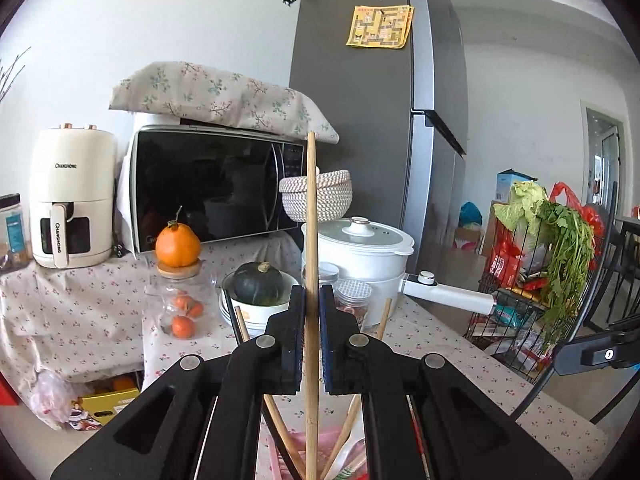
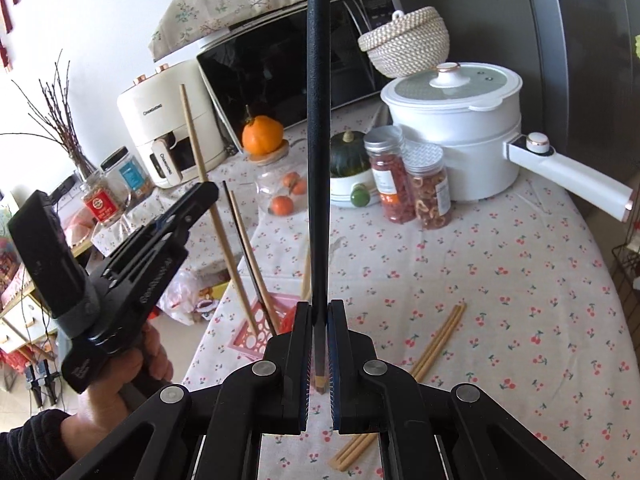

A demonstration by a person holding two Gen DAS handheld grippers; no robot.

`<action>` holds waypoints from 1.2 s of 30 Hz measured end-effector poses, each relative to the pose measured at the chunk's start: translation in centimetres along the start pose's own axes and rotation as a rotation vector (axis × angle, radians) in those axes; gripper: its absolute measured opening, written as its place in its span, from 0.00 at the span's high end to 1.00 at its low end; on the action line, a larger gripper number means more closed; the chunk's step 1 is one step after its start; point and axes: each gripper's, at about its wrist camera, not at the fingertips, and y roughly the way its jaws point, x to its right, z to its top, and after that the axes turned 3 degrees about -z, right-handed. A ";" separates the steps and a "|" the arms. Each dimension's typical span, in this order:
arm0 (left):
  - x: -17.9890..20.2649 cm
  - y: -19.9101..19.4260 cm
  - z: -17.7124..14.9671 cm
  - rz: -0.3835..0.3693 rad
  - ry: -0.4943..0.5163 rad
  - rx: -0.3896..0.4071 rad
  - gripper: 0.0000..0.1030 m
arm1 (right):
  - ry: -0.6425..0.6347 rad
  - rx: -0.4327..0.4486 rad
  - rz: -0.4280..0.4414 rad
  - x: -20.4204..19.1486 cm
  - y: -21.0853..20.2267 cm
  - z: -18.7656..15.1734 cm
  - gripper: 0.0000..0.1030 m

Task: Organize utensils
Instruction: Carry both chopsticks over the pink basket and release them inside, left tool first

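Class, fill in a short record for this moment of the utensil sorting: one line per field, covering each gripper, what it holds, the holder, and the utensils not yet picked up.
left gripper: shut on a light wooden chopstick, upright
right gripper: shut on a black chopstick, upright
pink utensil holder: at the table's near-left edge, several chopsticks standing in it
loose wooden chopsticks: lying together on the floral tablecloth, right of the right gripper

"CHANGHONG" on the cream air fryer (image 1: 72,200) body and handle
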 end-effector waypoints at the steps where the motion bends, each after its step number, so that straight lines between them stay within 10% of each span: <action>1: -0.2 0.3 -0.4 0.006 0.008 -0.001 0.93 | -0.003 0.001 0.002 -0.2 0.0 0.0 0.96; 12: -1.7 1.0 -2.4 -0.032 -0.069 -0.177 0.86 | 0.006 0.060 0.040 -2.8 -0.8 0.5 0.96; 16: -2.5 -1.1 -1.6 -0.010 -0.152 -0.230 0.39 | 0.000 0.087 0.039 -4.1 -0.5 0.9 0.96; 25: -4.9 -3.8 -3.3 0.120 -0.317 -0.503 0.30 | -0.057 0.084 -0.055 -6.8 3.7 1.6 0.96; 36: -5.3 -3.9 -5.6 0.124 -0.334 -0.573 0.30 | -0.064 0.026 -0.102 -6.8 9.1 1.4 0.94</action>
